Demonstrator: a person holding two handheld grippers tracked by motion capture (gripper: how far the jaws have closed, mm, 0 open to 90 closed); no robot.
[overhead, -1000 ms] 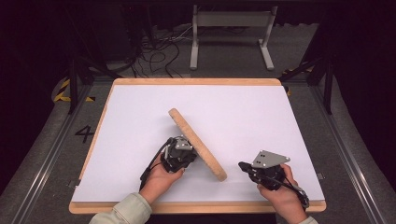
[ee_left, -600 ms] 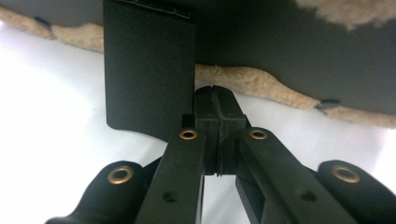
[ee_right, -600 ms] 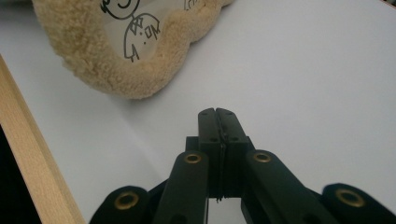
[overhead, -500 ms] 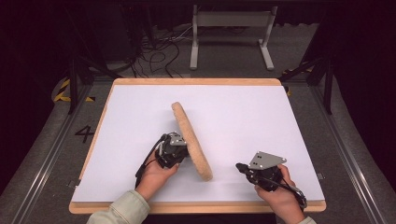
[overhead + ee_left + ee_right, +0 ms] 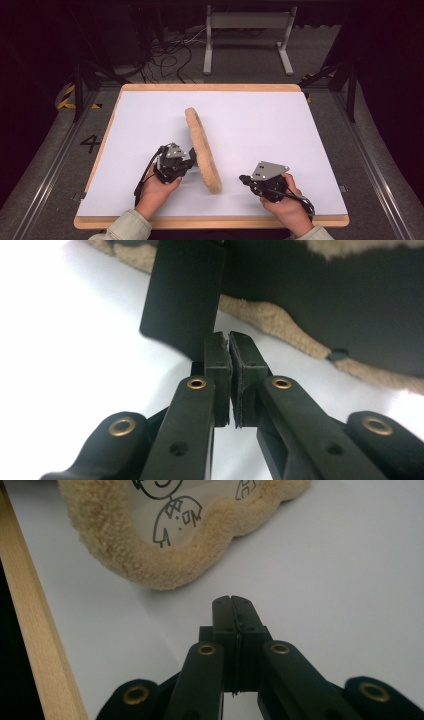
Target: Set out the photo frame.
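The plush-rimmed picture frame (image 5: pixel 202 150) stands on its edge on the white table (image 5: pixel 280 130), between the two tongs, with its back toward the left gripper (image 5: pixel 191 159) and its cartoon drawing toward the right gripper (image 5: pixel 243 178). Compared with a second ago, the frame has turned: before it lay in a long diagonal, and now it points more straight away from the person, its near end closer to the left gripper. The left gripper's jaws are together, nothing between them, their tips near the frame's black stand (image 5: pixel 182 290). The right gripper is near the frame's lower rim, also closed and empty. I judge the frame is being nudged around, not gripped.
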